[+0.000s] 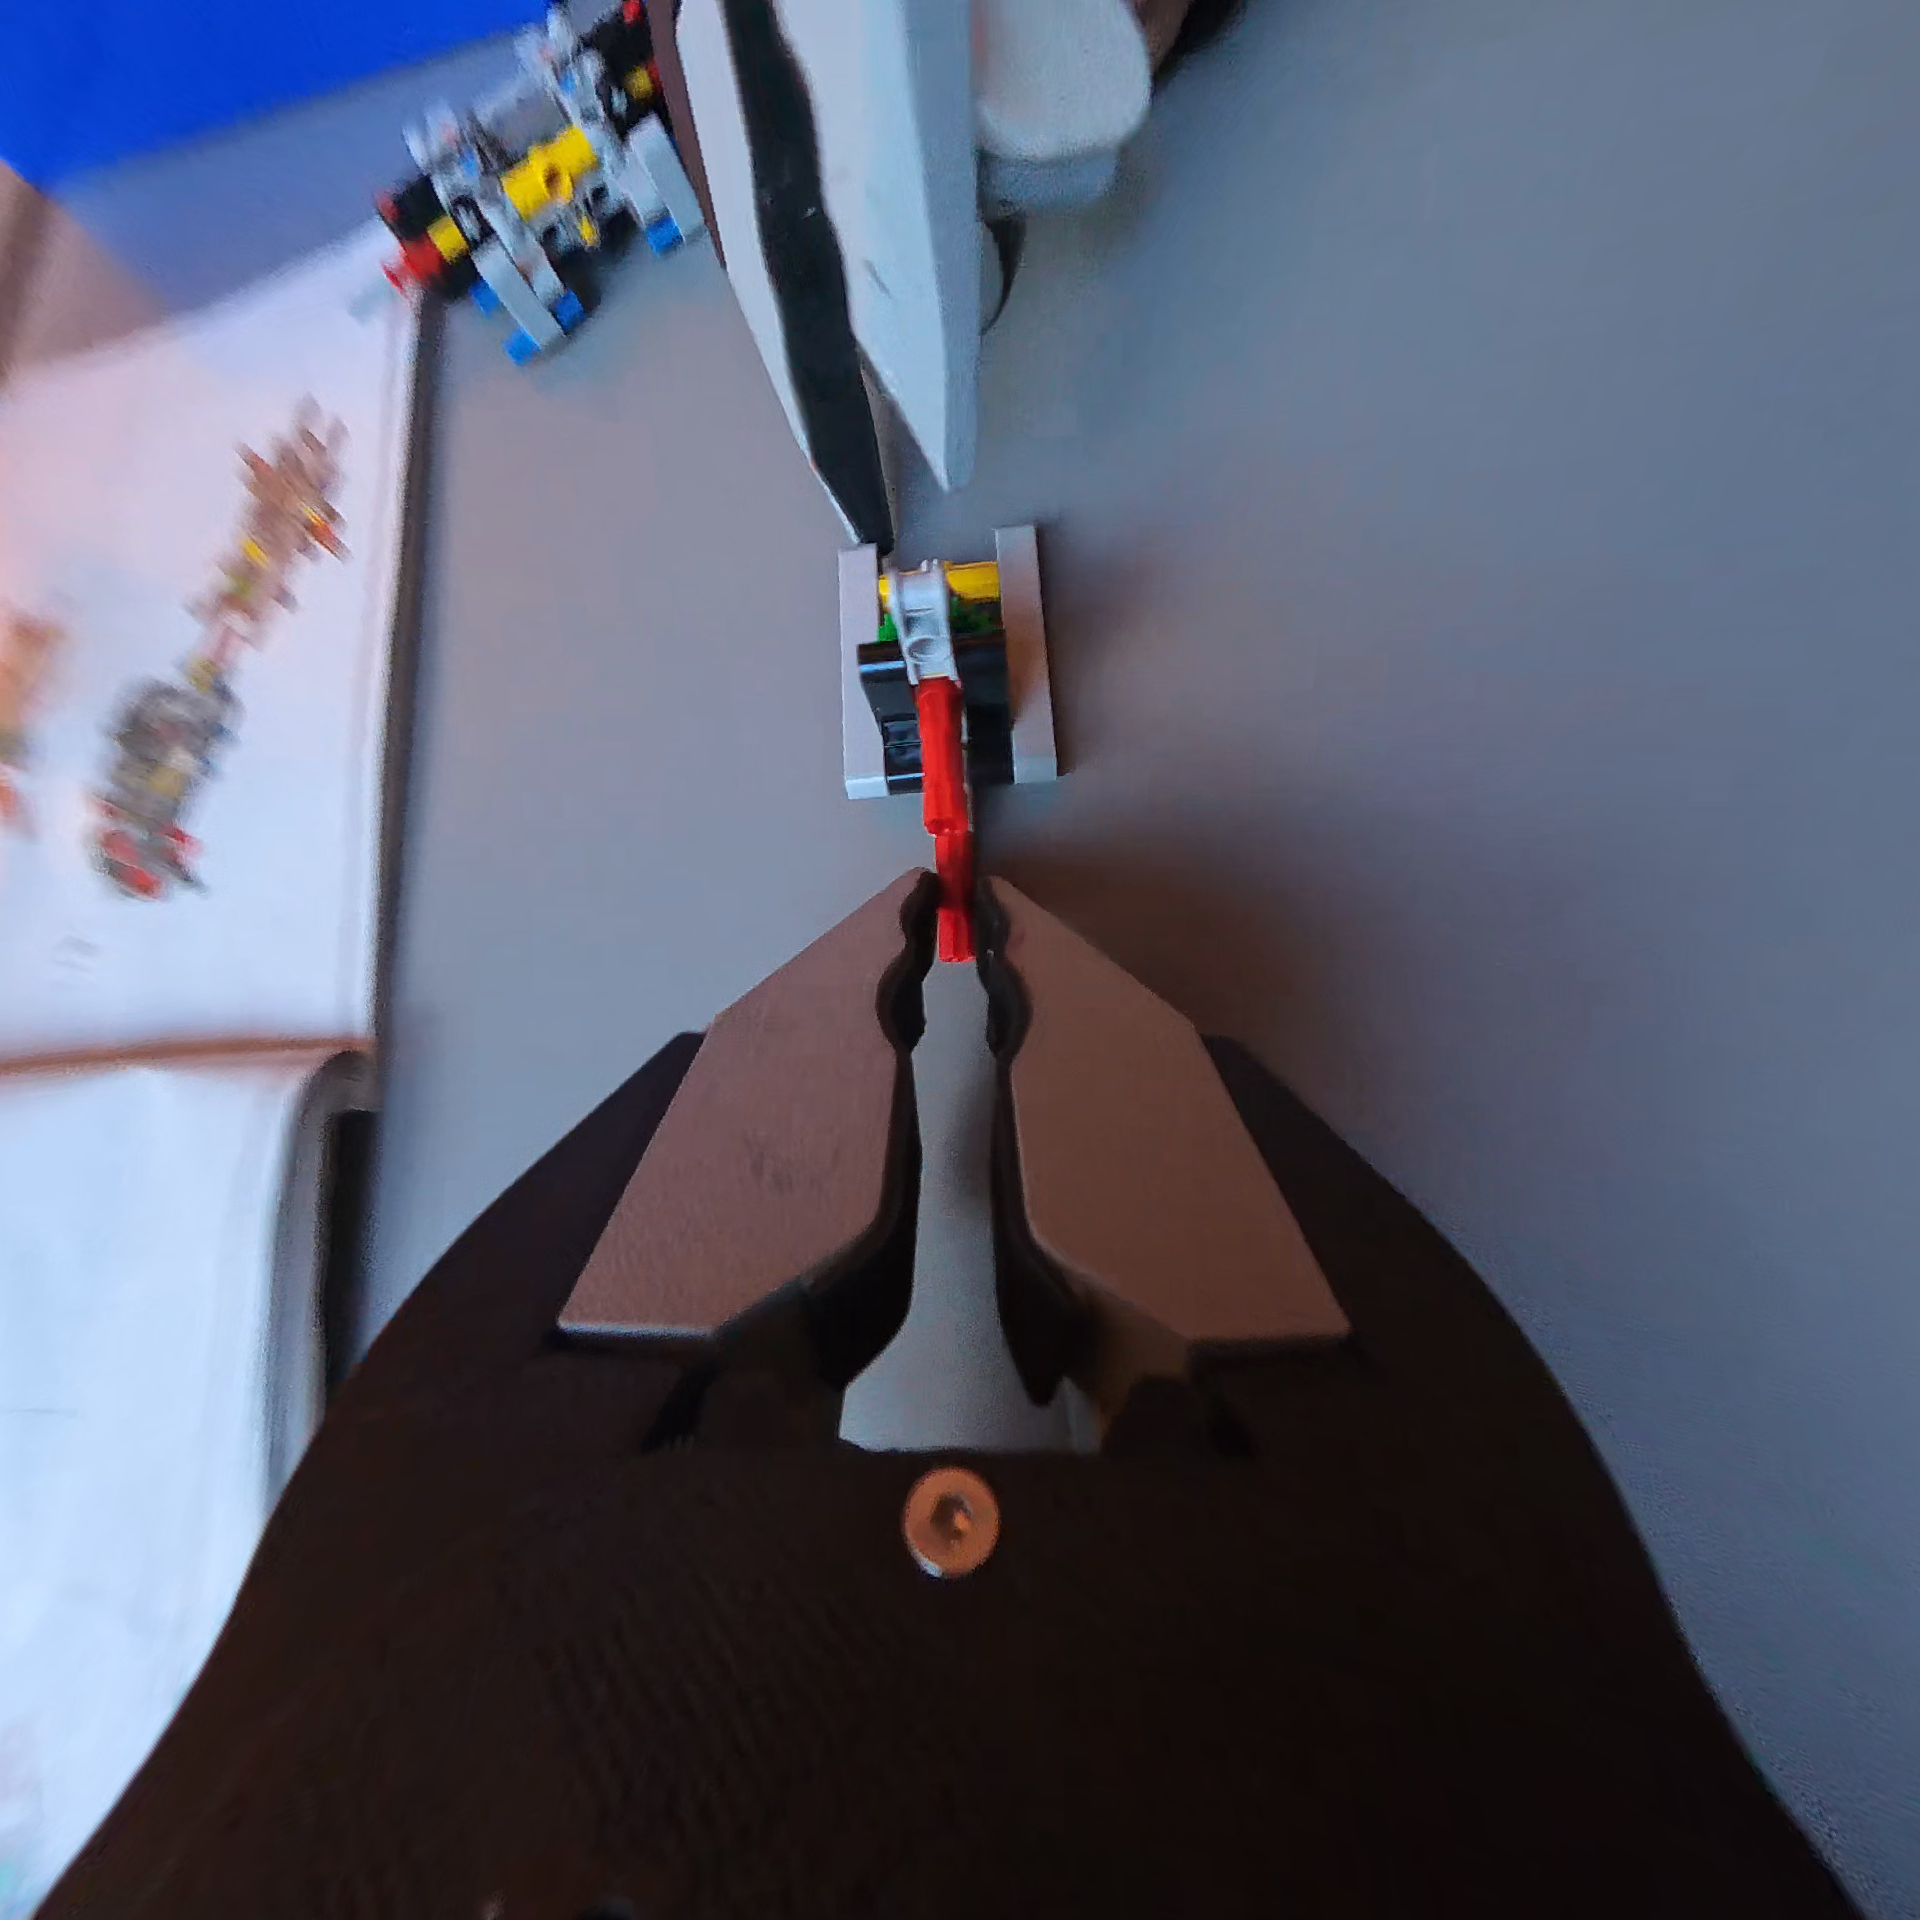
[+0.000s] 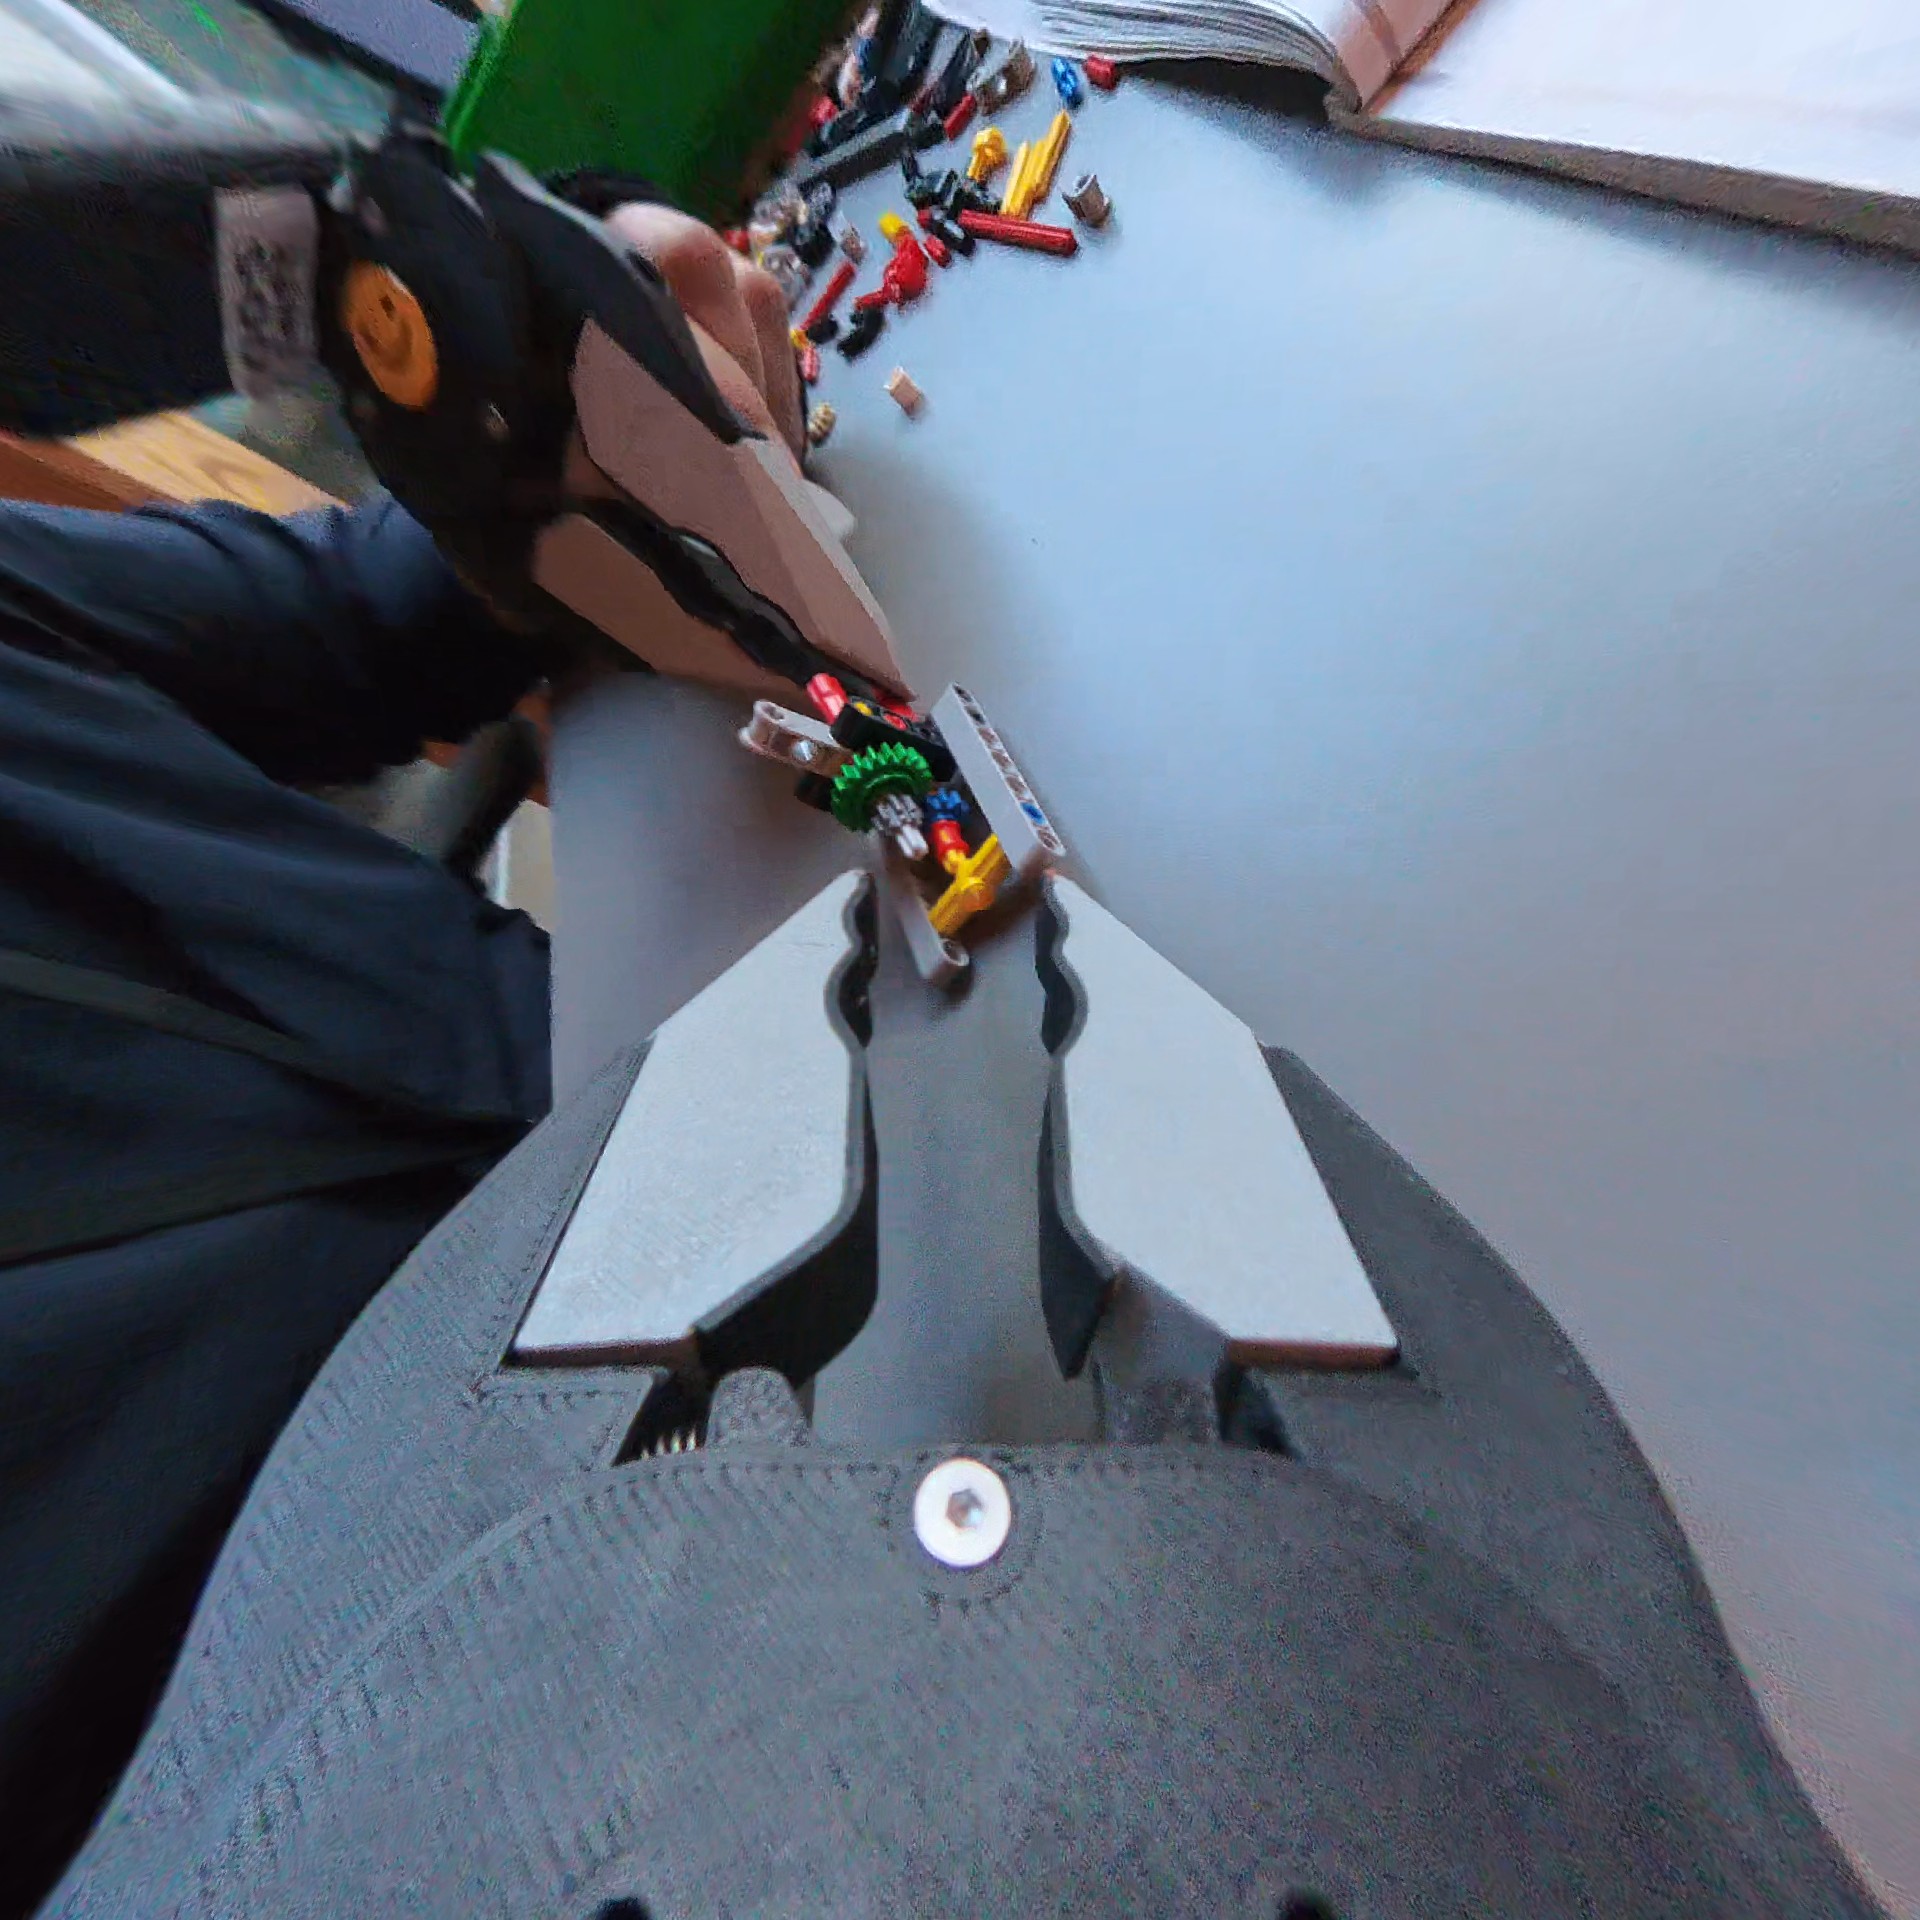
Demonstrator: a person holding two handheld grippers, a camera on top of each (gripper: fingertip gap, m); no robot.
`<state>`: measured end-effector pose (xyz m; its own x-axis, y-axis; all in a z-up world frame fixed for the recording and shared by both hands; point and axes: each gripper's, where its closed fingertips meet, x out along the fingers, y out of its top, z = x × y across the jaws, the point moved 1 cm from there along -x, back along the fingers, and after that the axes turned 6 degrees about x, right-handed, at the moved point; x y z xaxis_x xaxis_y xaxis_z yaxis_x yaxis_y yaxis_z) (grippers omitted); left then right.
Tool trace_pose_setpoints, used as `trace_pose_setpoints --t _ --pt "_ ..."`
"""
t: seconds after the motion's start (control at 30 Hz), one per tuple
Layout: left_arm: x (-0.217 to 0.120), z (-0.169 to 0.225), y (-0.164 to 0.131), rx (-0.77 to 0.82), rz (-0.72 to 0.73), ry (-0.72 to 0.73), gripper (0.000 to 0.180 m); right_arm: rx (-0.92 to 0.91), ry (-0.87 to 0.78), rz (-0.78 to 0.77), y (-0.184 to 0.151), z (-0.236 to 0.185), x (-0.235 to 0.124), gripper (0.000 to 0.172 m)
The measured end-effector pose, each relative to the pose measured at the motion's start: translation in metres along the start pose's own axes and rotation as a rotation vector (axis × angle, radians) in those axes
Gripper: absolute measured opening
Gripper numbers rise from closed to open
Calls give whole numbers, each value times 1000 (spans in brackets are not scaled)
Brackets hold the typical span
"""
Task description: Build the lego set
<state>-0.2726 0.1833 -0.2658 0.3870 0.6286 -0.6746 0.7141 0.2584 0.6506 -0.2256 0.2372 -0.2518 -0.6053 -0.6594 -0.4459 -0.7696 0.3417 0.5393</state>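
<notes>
A small lego assembly (image 1: 951, 665) of grey beams, black parts and a yellow piece lies on the grey table (image 1: 1455, 623). A red axle (image 1: 943, 748) sticks out of it toward me. My left gripper (image 1: 956, 904) is shut on the free end of this axle. In the right wrist view the assembly (image 2: 997, 769) shows a green gear (image 2: 881, 781), and the left gripper (image 2: 883, 686) holds the red axle (image 2: 828, 694) at its far side. My right gripper (image 2: 954, 894) is open, its fingertips either side of the assembly's near end, not pressing. It also shows in the left wrist view (image 1: 916, 509).
A larger lego build (image 1: 540, 208) stands at the back left beside an open instruction booklet (image 1: 208, 623). A pile of loose parts (image 2: 935, 208) lies beyond the assembly, near the booklet (image 2: 1558, 62). A person's dark sleeve (image 2: 208, 831) fills the left.
</notes>
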Motion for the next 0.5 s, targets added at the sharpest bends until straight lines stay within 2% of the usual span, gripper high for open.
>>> trace_pose_setpoints --t 0.17,0.5 --pt "-1 -8 -1 114 0 105 3 7 -61 3 0 6 1 14" --pt "-9 -14 15 337 27 271 2 52 -36 37 2 6 -1 20"
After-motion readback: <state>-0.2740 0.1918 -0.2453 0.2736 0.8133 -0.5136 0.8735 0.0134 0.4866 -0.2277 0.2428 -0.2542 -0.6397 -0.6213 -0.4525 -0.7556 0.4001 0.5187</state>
